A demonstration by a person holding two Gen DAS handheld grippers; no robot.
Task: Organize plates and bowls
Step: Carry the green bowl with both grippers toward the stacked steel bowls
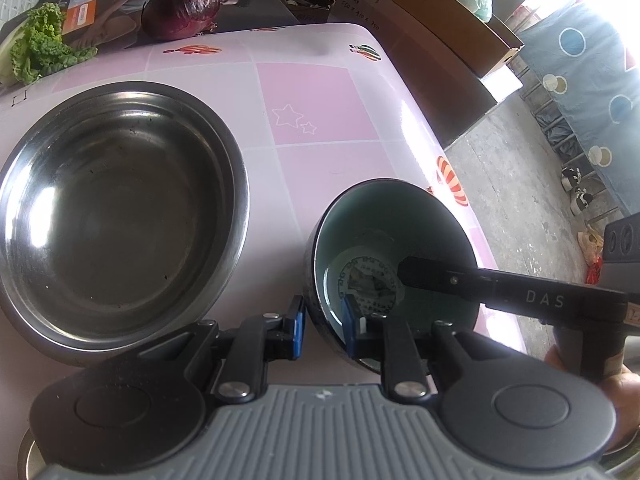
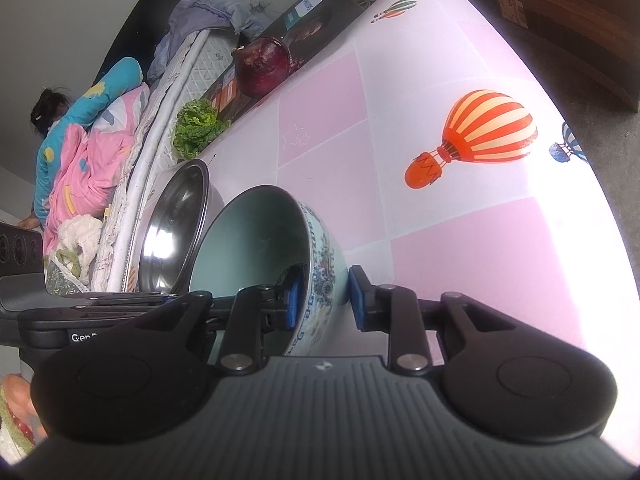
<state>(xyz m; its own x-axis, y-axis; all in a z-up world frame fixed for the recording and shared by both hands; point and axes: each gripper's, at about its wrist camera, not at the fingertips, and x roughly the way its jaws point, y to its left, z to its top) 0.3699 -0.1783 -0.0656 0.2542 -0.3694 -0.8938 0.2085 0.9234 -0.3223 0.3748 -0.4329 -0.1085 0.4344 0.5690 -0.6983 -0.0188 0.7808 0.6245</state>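
A small ceramic bowl (image 1: 384, 240) with a teal inside and a painted outside (image 2: 320, 264) stands on the pink table (image 1: 320, 100) near its right edge. My left gripper (image 1: 324, 330) is shut on the bowl's near rim, one blue pad outside and one inside. My right gripper (image 2: 326, 302) straddles the rim on another side. Its pads stand slightly off the wall, so it is open. One of its fingers (image 1: 440, 278) reaches into the bowl from the right. A large steel bowl (image 1: 116, 216) sits just left of the ceramic one (image 2: 176, 224).
A dark red cabbage (image 1: 182, 6) and a leafy green vegetable (image 1: 40, 48) lie at the table's far side by a dark printed box (image 1: 248, 0). Cardboard boxes (image 1: 440, 20) stand beyond the table's right edge. A person (image 2: 80, 140) lies on a bed past the table.
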